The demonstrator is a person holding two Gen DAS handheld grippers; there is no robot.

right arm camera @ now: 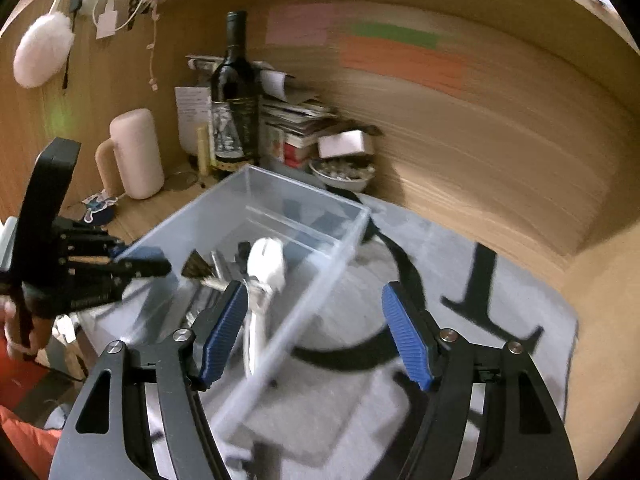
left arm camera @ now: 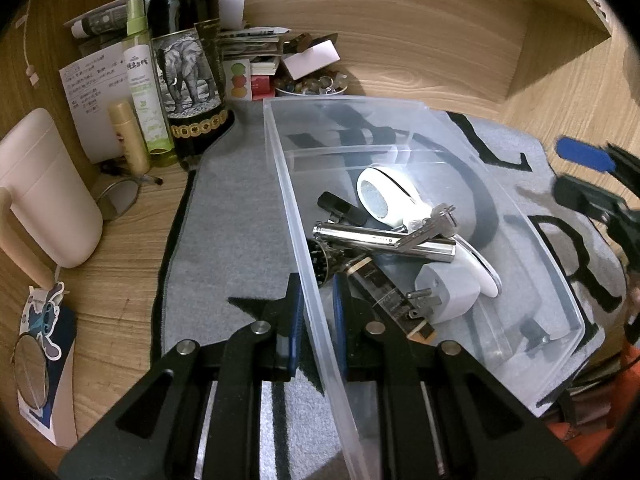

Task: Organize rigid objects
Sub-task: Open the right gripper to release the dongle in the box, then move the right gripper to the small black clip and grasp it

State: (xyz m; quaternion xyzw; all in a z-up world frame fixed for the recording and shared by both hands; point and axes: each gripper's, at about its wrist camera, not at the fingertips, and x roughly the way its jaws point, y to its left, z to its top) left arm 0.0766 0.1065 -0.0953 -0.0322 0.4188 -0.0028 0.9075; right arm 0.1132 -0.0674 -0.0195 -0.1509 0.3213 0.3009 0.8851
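Observation:
A clear plastic bin (left arm camera: pixel 280 160) sits on a grey mat (left arm camera: pixel 224 216). It holds a white handheld device (left arm camera: pixel 384 196), a silver metal tube (left arm camera: pixel 384 240), keys (left arm camera: pixel 432 224), a white plug adapter (left arm camera: pixel 448 296), a black clip (left arm camera: pixel 340 204) and a dark strip (left arm camera: pixel 384 288). My left gripper (left arm camera: pixel 316 312) is shut on the bin's near left wall. My right gripper (right arm camera: pixel 316 336) is open and empty above the bin's right wall (right arm camera: pixel 320 288); it also shows at the right of the left wrist view (left arm camera: pixel 584 176). The left gripper shows at the left of the right wrist view (right arm camera: pixel 136 268).
A dark wine bottle (left arm camera: pixel 188 80), a green spray bottle (left arm camera: pixel 144 84), a small tan tube (left arm camera: pixel 128 136), a pink mug (left arm camera: pixel 44 188), stacked papers (left arm camera: pixel 256 48) and a bowl of trinkets (left arm camera: pixel 312 84) stand at the back left. Wooden walls (right arm camera: pixel 480 140) enclose the desk.

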